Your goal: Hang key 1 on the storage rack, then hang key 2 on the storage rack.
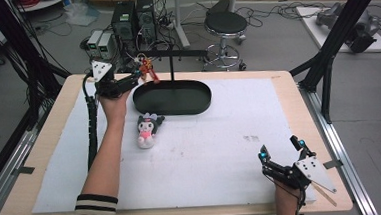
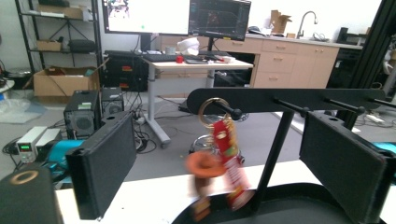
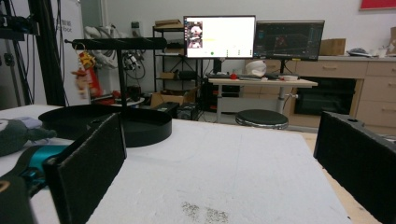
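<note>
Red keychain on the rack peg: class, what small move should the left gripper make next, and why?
Probably draw the left gripper straight back. The red keychain hangs by its ring on the rack peg, and the open jaws flank it without touching. The plush toy lies waiting on the table.

We saw the red keychain hanging from a peg of the black stand, but its lower charms were smeared by motion blur, so we could not read their shapes. The stand's tray was cut off by the bottom edge in the left gripper view. In the right gripper view the plush toy ran off the left edge. The print on the keychain was too small to tell.
</note>
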The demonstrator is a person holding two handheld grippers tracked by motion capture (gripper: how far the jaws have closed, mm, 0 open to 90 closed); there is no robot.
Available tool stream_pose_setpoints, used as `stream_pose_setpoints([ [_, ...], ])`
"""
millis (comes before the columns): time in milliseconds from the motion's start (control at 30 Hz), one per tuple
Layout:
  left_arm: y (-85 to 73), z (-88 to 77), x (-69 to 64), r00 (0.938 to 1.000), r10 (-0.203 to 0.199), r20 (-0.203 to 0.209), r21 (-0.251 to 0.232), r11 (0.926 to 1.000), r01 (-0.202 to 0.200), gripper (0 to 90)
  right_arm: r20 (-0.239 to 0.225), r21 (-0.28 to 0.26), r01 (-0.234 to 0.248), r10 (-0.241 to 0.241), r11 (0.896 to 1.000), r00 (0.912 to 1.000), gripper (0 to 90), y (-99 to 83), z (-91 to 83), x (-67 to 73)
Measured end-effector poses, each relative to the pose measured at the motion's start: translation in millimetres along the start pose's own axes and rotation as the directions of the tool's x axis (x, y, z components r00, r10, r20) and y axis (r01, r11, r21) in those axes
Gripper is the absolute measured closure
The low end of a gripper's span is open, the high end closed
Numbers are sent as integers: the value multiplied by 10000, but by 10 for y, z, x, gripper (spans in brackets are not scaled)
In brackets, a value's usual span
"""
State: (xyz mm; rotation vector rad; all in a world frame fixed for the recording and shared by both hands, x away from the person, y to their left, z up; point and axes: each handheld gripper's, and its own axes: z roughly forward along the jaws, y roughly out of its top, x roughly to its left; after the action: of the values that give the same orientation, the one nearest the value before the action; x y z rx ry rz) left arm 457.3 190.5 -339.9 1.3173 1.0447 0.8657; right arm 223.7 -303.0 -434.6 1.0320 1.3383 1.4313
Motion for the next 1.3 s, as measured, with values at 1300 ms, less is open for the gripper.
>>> stream_pose_setpoints([
  [1300,22,-602,-88,9999,102,-17,384,9992,-102,70,244,-528,-137,150,9985,9996,16,53,50,-70],
])
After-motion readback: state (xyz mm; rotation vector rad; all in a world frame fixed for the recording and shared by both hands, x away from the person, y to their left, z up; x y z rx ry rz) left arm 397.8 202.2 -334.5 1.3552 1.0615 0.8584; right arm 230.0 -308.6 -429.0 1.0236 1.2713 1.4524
